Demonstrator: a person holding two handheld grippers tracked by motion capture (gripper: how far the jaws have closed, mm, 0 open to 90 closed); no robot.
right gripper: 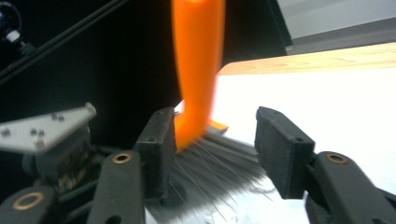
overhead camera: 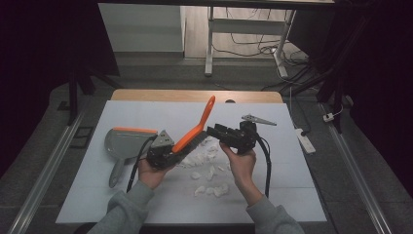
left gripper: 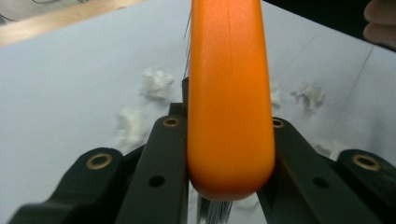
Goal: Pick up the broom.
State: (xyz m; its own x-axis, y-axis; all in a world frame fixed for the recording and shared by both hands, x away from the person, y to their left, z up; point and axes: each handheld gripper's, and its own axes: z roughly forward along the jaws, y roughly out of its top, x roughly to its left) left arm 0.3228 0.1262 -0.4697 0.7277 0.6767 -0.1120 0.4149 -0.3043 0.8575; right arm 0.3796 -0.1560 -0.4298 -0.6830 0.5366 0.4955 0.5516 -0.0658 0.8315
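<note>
Brush (overhead camera: 195,130): orange handle tilted up over the white surface (overhead camera: 272,195), bristles down among the scraps.
Dustpan (overhead camera: 124,145): we see it lying grey beside the left hand, orange lip on top.
Left claw (left gripper: 229,154): clamped on the brush handle.
Right claw (right gripper: 219,149): jaws spread, bristles between them; whether they touch, we cannot tell.
Paper scraps (overhead camera: 210,189): white, scattered between both hands.
</note>
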